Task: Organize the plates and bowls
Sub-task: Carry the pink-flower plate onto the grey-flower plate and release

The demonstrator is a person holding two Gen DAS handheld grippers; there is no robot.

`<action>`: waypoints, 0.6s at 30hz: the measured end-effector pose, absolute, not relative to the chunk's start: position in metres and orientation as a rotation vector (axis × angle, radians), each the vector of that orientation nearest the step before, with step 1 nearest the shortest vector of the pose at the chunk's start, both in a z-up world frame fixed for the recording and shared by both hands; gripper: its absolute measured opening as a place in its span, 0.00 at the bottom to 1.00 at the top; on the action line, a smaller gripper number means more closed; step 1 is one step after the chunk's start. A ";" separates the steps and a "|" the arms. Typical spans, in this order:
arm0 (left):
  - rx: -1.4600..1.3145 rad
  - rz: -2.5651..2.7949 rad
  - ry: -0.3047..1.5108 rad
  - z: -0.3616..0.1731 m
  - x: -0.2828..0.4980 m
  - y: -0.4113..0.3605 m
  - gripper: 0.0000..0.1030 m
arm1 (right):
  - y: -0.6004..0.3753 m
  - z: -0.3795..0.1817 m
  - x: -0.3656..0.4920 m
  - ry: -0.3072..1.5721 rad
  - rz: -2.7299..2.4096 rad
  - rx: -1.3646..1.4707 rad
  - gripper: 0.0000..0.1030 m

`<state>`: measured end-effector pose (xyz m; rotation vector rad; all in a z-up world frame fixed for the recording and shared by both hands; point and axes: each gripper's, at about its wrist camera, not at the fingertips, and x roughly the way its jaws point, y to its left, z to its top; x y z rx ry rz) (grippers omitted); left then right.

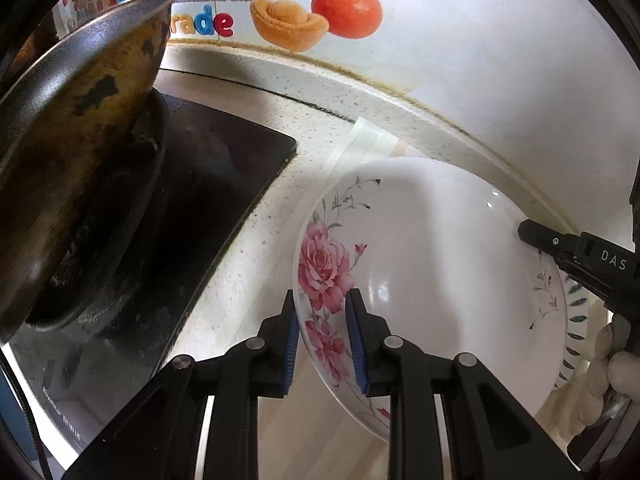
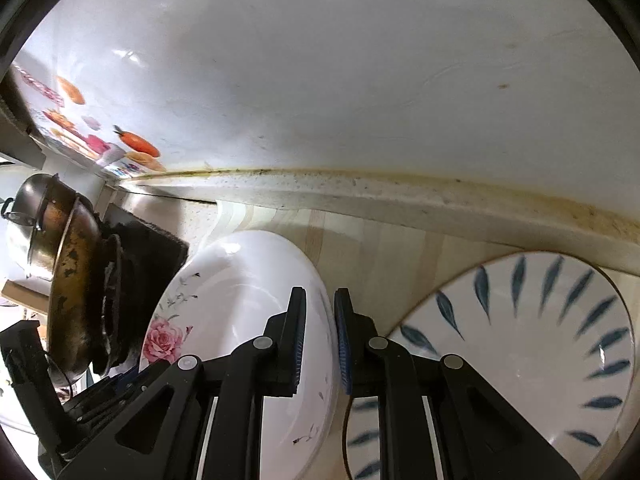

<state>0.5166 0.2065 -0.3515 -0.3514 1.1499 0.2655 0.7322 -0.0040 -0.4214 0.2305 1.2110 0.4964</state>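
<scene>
A white deep plate with pink roses [image 1: 432, 264] sits tilted over the pale wooden board. My left gripper [image 1: 320, 304] is shut on its left rim, blue pads on either side of the rose print. In the right wrist view the same rose plate [image 2: 240, 292] has its right rim clamped in my right gripper [image 2: 320, 296]. The right gripper's black finger [image 1: 540, 236] shows at the plate's far rim, and the left gripper [image 2: 100, 392] shows low on the left. A white bowl with blue leaf marks [image 2: 520, 340] lies just right of the rose plate, partly under it [image 1: 576, 320].
A blackened wok [image 1: 80, 140] rests tilted on the black stove top [image 1: 224, 168] to the left. The white wall [image 2: 360, 80] and speckled counter ledge [image 2: 400, 196] run close behind the dishes. Pale rounded lumps [image 1: 604, 360] lie at the right edge.
</scene>
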 end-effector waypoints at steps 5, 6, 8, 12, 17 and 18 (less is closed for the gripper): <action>-0.365 0.238 1.131 -0.329 0.505 0.189 0.20 | -0.021 -0.399 0.711 1.189 0.499 0.253 0.16; -0.364 0.230 1.126 -0.324 0.501 0.184 0.20 | -0.027 -0.392 0.705 1.180 0.500 0.261 0.16; -0.367 0.216 1.117 -0.310 0.493 0.177 0.20 | -0.035 -0.380 0.694 1.170 0.505 0.275 0.16; -0.345 0.185 1.102 -0.293 0.478 0.163 0.20 | -0.057 -0.356 0.664 1.146 0.505 0.283 0.16; -0.306 0.140 1.094 -0.277 0.458 0.135 0.20 | -0.093 -0.336 0.620 1.129 0.502 0.317 0.16; -0.301 0.130 1.093 -0.274 0.454 0.129 0.20 | -0.105 -0.333 0.608 1.127 0.498 0.326 0.16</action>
